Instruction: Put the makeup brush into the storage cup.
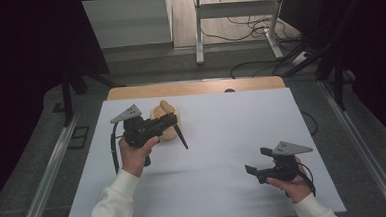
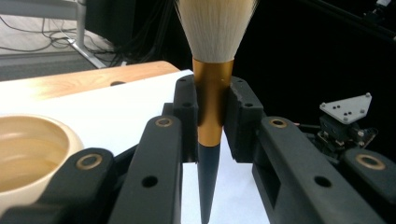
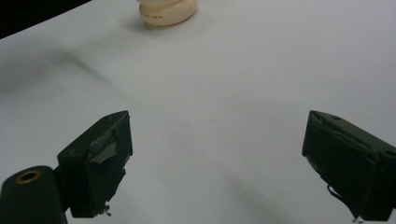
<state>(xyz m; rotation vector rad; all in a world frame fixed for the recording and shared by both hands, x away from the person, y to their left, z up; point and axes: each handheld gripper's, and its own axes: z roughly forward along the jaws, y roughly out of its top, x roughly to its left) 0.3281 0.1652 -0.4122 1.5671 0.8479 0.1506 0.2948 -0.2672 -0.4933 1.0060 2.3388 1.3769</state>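
1. Two hand-held black grippers work over a white sheet point(image 1: 223, 152) covering a wooden table point(image 1: 195, 88), seen from the high view.
2. The left gripper point(image 1: 174, 120) is clamped on a makeup brush with a gold metal ferrule, pale bristles and a tapered black handle point(image 1: 181, 135), held above a round light wooden bowl point(image 1: 166, 132) at the sheet's far left.
3. The left gripper view adds detail: the jaws grip the gold ferrule point(image 2: 212, 100), the cream bristle head fans out above them and the dark handle narrows to a point below. The bowl's rim point(image 2: 56, 127) sits at lower left.
4. The right gripper point(image 1: 251, 169) rests near the sheet's front right corner, well apart from the bowl.
5. The right gripper view shows its jaws spread wide and empty over bare white sheet point(image 3: 224, 107), with the bowl's pale base point(image 3: 167, 12) far off.
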